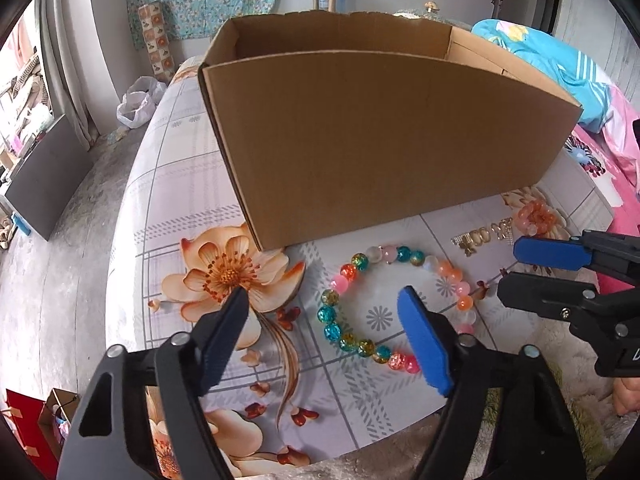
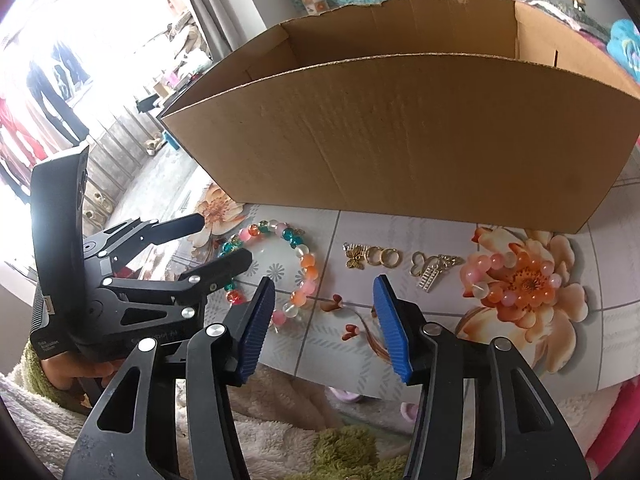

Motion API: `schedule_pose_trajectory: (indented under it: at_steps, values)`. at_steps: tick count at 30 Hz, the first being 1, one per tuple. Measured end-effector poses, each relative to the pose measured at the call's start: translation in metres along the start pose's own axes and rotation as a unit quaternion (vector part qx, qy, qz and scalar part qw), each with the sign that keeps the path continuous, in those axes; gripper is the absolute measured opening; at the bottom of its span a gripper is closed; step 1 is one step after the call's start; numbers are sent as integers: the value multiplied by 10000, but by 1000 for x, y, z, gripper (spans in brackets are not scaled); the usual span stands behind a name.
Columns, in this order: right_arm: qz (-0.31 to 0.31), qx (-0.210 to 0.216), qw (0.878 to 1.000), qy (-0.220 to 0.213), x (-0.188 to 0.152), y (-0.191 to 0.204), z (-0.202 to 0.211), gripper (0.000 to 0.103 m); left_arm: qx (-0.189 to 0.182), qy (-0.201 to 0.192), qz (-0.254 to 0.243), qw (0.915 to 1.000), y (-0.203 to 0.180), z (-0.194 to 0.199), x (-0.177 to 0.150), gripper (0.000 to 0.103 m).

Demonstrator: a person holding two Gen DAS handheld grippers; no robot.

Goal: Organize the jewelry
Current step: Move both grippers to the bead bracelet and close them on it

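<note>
A bracelet of teal, orange and pink glass beads (image 1: 362, 347) (image 2: 308, 264) lies in a ring on the flowered table (image 1: 180, 200), in front of a cardboard box (image 1: 380, 140) (image 2: 400, 140). My left gripper (image 1: 322, 300) (image 2: 224, 240) is open over it: the ring's left side sits between the fingers and the blue-padded finger is over the ring's middle. No pad presses on a bead. My right gripper (image 2: 324, 282) (image 1: 508, 270) is open at the ring's right side and holds nothing. Gold charms and rings (image 2: 372, 258) (image 1: 476, 236) lie to the right. A pink-orange bracelet (image 2: 516, 280) (image 1: 536, 216) rests on a printed flower.
The box stands open-topped close behind the jewelry, its inside hidden. The table's near edge runs just under both grippers, with a fluffy cream and green sleeve (image 2: 280, 420) below it. Bright bedding (image 1: 560, 72) lies at the right, and a white plastic bag (image 1: 136, 104) on the floor at the left.
</note>
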State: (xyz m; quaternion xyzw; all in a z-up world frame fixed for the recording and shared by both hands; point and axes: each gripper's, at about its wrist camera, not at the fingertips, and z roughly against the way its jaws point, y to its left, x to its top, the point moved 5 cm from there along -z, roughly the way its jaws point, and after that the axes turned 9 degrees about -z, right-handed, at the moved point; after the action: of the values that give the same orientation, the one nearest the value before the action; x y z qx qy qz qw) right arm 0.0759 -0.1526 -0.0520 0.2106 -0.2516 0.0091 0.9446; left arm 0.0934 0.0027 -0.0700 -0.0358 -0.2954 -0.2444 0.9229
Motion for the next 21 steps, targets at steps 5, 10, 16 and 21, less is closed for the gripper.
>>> schedule_pose_trajectory:
  at_steps: [5, 10, 16, 21]
  values:
    - [-109, 74, 9999, 106, -1, 0, -3, 35, -102, 49, 59, 9999, -2, -4, -2, 64]
    - [-157, 159, 9996, 186, -1, 2, -5, 32, -188, 73, 50, 9998, -2, -6, -2, 52]
    - [-163, 271, 9990, 321, -1, 9, -12, 25, 37, 100, -86, 9999, -4, -8, 2, 46]
    - [-69, 247, 9991, 345, 1, 18, -16, 21, 74, 84, -121, 9999, -4, -7, 1, 43]
